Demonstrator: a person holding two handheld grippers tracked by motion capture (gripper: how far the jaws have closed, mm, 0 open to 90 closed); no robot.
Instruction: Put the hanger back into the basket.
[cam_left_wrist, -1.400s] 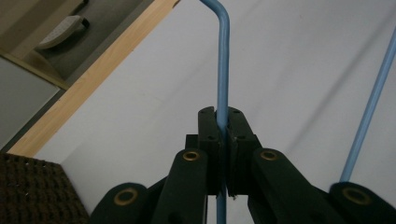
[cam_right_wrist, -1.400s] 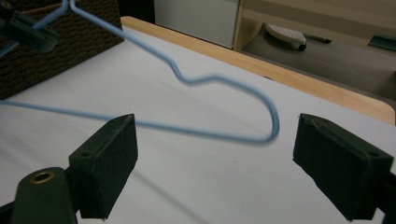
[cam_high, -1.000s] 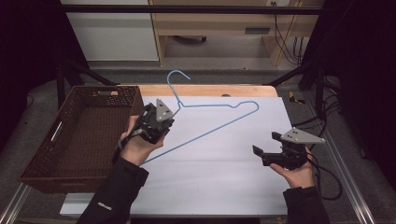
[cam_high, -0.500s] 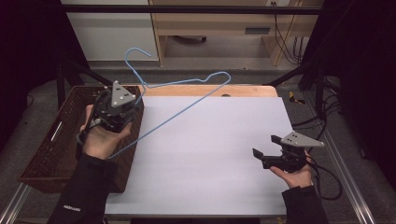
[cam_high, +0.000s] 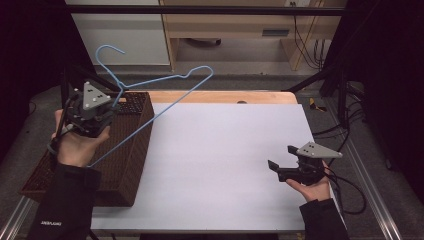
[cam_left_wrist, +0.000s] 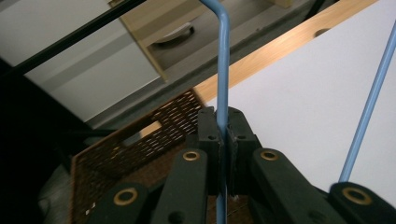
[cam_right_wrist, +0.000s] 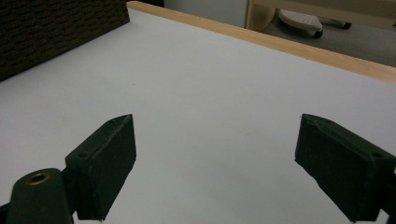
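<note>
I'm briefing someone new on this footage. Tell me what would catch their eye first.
The blue wire hanger stands out, lifted in the air over the brown wicker basket at the table's left, clamped in the left gripper. Next comes the white tabletop. At its right edge the right gripper hovers open and holds nothing.

From my remote station I saw a table (cam_high: 220, 165) with a flat white top, and a light wooden strip (cam_high: 225, 96) ran along its far edge. A dark brown woven basket (cam_high: 131, 150) sat directly on it at the left side, its near right corner resting on the white surface and its far end close to the wooden strip. To the right of the basket the white top carried nothing that I could make out.
</note>
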